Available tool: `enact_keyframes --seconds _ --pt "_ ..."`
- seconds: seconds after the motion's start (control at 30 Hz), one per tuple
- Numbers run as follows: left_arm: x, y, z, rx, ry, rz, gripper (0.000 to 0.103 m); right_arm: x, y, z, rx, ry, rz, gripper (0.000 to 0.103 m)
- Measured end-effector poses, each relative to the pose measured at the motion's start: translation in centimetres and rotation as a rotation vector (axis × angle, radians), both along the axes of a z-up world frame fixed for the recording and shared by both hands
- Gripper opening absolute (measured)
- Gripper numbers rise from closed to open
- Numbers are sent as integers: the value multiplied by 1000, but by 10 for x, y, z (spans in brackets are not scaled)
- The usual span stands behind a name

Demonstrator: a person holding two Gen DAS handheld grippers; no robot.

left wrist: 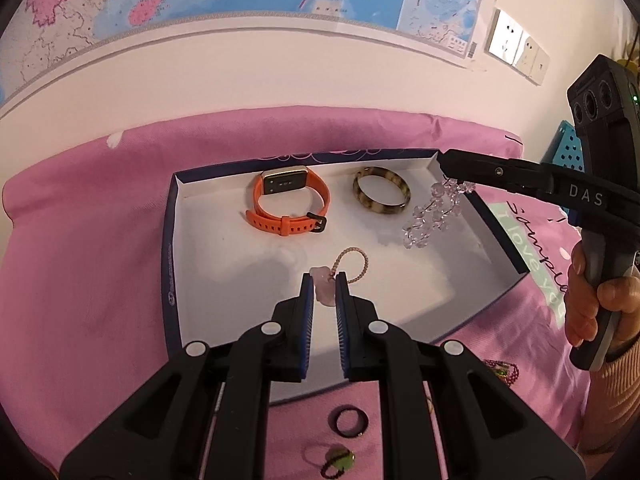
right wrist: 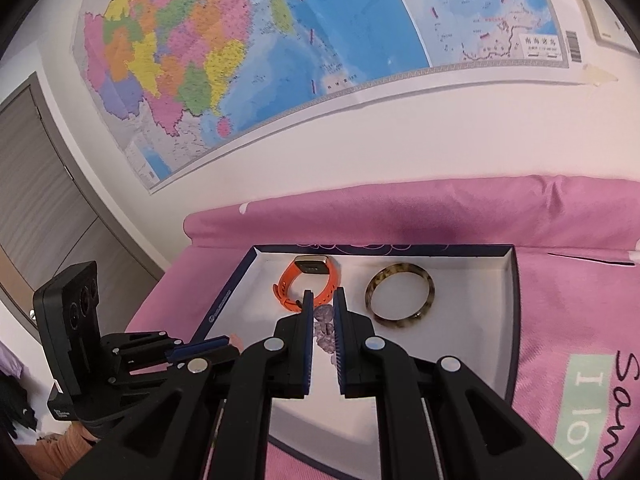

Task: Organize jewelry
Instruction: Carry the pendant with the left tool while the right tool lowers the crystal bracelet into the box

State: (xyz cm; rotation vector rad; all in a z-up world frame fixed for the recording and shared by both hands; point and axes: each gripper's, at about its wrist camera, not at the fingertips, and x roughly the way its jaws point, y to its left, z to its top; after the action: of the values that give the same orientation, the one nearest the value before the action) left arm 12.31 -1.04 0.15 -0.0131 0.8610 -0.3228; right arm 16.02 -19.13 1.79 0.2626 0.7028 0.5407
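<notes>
A white-lined, dark-rimmed box (left wrist: 224,272) lies on a pink cloth. In it are an orange watch (left wrist: 290,204), a tortoiseshell bangle (left wrist: 382,196) and the pink stone pendant (left wrist: 324,286) on a beaded cord (left wrist: 352,258). My left gripper (left wrist: 325,280) is shut on the pendant, low over the box floor. My right gripper (left wrist: 446,164) is shut on a clear crystal bead bracelet (left wrist: 432,212) that hangs above the box's right side. In the right wrist view the gripper (right wrist: 321,298) pinches the beads (right wrist: 325,326) over the box (right wrist: 506,300), near the watch (right wrist: 308,280) and bangle (right wrist: 400,300).
On the cloth in front of the box lie a dark ring (left wrist: 350,420), a green-stone piece (left wrist: 340,460) and a dark red bead string (left wrist: 502,370). A map (right wrist: 280,40) covers the wall behind. A blue perforated crate (left wrist: 566,148) stands at the right.
</notes>
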Motion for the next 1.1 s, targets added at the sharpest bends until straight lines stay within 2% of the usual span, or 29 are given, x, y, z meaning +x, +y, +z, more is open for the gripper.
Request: enact_keyframes --seconds 0.33,0.6,1.1 --pt "19 -2 -5 15 23 20 11 18 5 -10 25 33 -17 8" --pt "39 -5 -20 42 72 40 11 32 -5 -29 16 82 -67 8" --pt "54 -9 -32 64 100 60 12 39 -10 -45 -19 127 -100 8"
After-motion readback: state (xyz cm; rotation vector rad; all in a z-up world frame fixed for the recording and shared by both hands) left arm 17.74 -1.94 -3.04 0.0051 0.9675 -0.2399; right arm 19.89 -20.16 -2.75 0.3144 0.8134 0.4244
